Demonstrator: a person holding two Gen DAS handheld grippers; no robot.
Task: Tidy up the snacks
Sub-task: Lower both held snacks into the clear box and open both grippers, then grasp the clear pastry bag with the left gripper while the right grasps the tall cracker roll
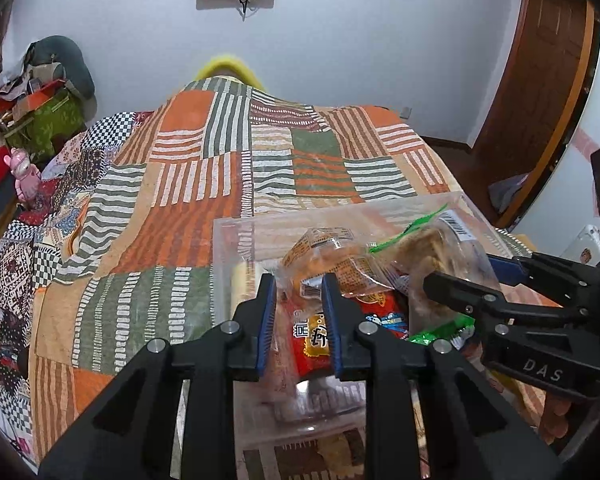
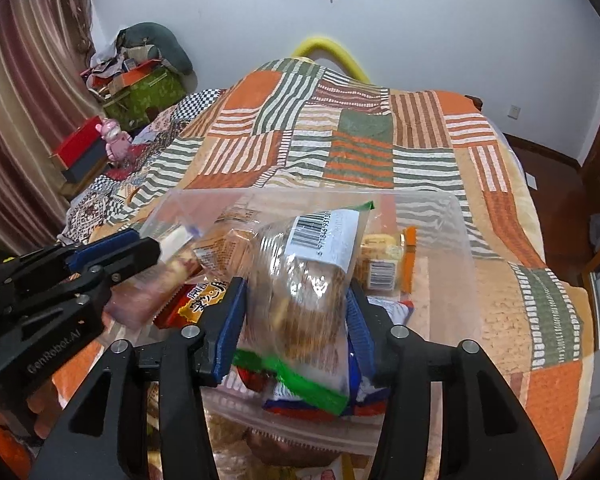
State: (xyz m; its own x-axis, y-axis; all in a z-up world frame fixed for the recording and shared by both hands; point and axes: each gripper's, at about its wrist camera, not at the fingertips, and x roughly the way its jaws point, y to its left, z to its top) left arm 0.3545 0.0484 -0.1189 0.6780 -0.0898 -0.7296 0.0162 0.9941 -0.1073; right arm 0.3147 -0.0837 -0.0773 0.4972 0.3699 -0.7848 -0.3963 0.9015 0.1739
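Observation:
A clear plastic box [image 1: 228, 240] [image 2: 452, 216] sits on the bed and holds several snack packs. My left gripper [image 1: 300, 284] [image 2: 152, 250] hangs over its left side, with its tips closed on the crumpled end of a clear pack with orange print [image 1: 324, 256] [image 2: 224, 246]. Below it in the box lies a red packet with a yellow label [image 1: 312, 344] [image 2: 204, 300]. My right gripper [image 2: 296, 282] [image 1: 458, 270] has both pads against a clear bag of round biscuits [image 2: 316, 240] [image 1: 424, 244] with a barcode and green edges. The bag's near end rests on other packs.
A patchwork quilt [image 1: 180, 184] covers the bed around the box. More snack packs [image 2: 292, 452] lie at the box's near edge. A pink toy [image 2: 116, 136], a red box [image 2: 80, 140] and a cluttered green box [image 2: 148, 92] stand far left. A brown door [image 1: 540, 80] is on the right.

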